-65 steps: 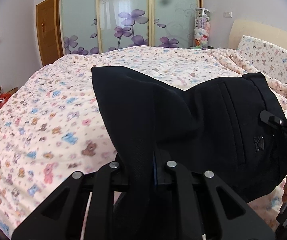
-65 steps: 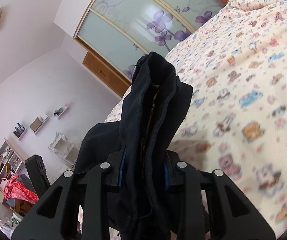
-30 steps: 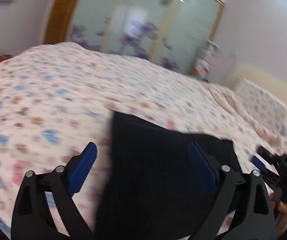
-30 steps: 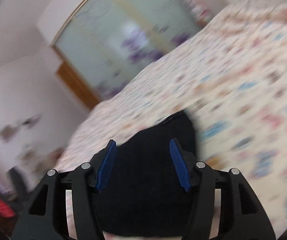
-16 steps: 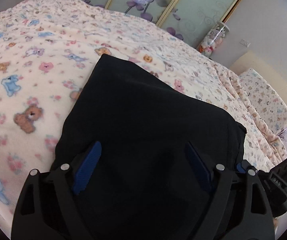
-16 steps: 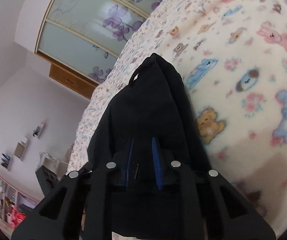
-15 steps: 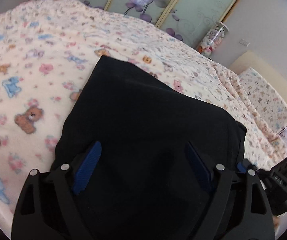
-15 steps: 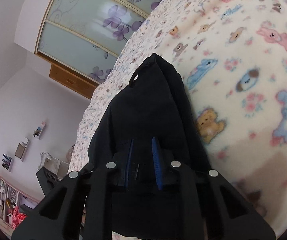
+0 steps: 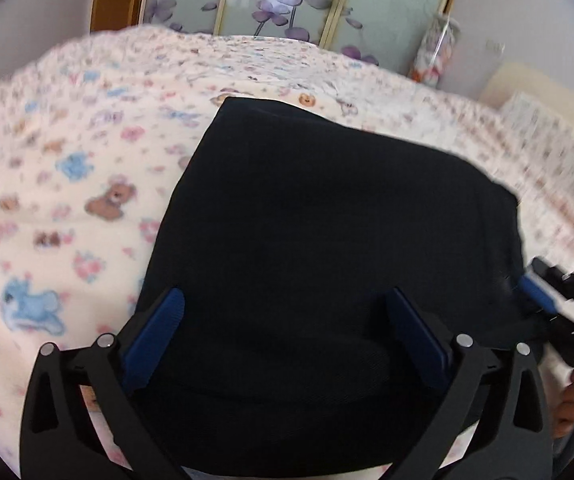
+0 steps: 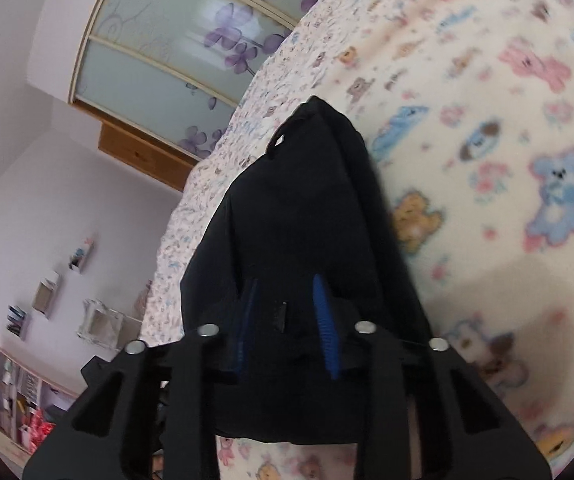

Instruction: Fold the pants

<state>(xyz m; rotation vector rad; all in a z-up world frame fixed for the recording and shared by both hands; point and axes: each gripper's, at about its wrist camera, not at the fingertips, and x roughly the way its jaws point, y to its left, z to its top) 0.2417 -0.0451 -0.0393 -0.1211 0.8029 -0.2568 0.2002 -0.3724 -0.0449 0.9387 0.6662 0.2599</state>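
The pants [image 9: 327, 232] are black and folded into a thick, flat pile. They lie on the bed [image 9: 67, 168], on a soft cream blanket with little bears. From the left wrist view the pile looks like a wide dark block with straight sides and a rounded near edge. From the right wrist view the pants [image 10: 299, 216] look narrow and run away to a point, with a small loop sticking up at the far end.

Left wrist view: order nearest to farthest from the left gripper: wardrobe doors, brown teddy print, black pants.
1. black pants, lying between the left gripper fingers
2. brown teddy print, left on the blanket
3. wardrobe doors, behind the bed
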